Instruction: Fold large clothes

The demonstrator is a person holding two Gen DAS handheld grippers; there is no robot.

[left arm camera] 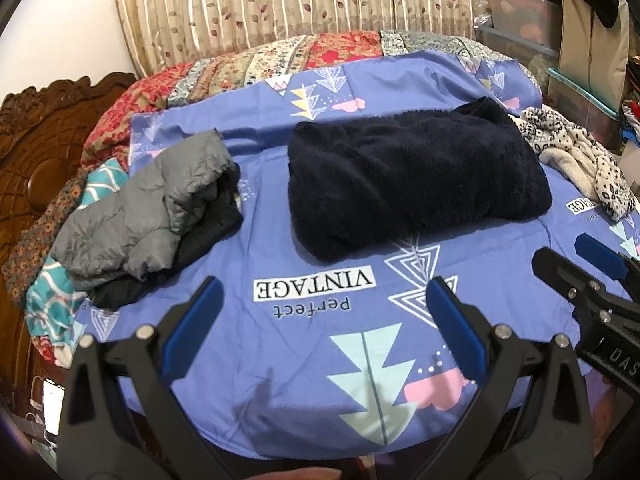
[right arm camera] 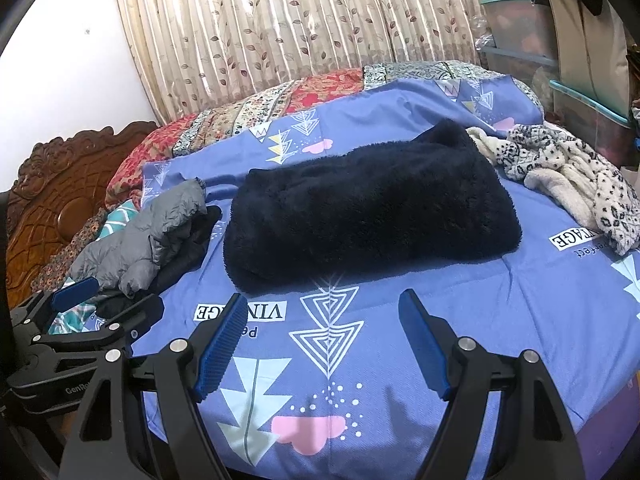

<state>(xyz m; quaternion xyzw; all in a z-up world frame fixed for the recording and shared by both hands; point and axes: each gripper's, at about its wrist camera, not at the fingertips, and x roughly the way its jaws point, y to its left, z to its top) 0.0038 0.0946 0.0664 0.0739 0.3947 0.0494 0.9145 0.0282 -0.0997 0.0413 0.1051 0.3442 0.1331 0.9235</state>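
A dark navy fleece garment lies folded in a thick block in the middle of the blue printed bedsheet; it also shows in the right wrist view. My left gripper is open and empty, above the sheet in front of the garment. My right gripper is open and empty, also in front of the garment and apart from it. The right gripper shows at the right edge of the left wrist view. The left gripper shows at the left edge of the right wrist view.
A grey puffer jacket on dark clothes lies folded at the left. A white and black spotted fleece garment lies crumpled at the right. A carved wooden headboard stands at the left, curtains behind, and plastic storage boxes at the back right.
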